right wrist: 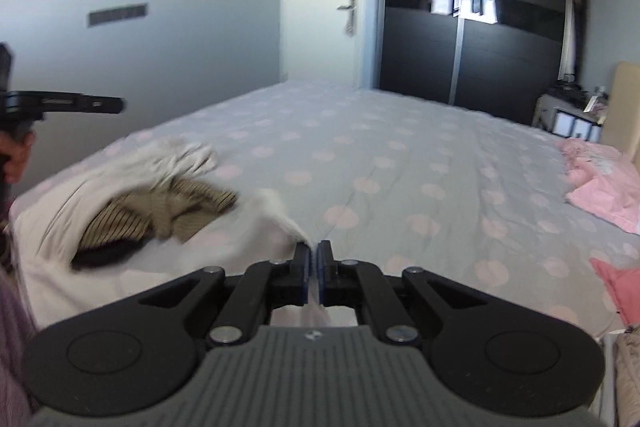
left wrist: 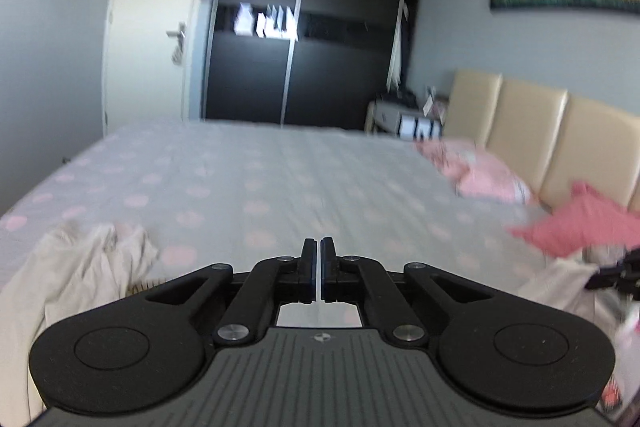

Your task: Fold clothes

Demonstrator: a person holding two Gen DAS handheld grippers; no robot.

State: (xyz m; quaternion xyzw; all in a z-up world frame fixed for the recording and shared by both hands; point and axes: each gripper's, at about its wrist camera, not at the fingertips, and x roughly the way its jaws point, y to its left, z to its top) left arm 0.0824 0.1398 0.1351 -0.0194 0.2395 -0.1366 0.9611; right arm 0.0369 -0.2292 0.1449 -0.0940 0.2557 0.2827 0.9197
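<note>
From the left wrist, the left gripper (left wrist: 319, 251) is squeezed shut with a thin bit of white cloth between its fingers; a rumpled white garment (left wrist: 80, 267) lies on the spotted bed (left wrist: 260, 167). From the right wrist, the right gripper (right wrist: 313, 259) pinches a white cloth (right wrist: 256, 231); a striped brown garment (right wrist: 160, 215) lies beside it.

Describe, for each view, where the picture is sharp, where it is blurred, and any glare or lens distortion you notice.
Left wrist view: left gripper sharp; bed and pink pillows smeared; glare on the wardrobe; dark fisheye corners.
Right wrist view: right gripper crisp; white garment and striped garment blurred; the same wardrobe glare; walls bowed.
</note>
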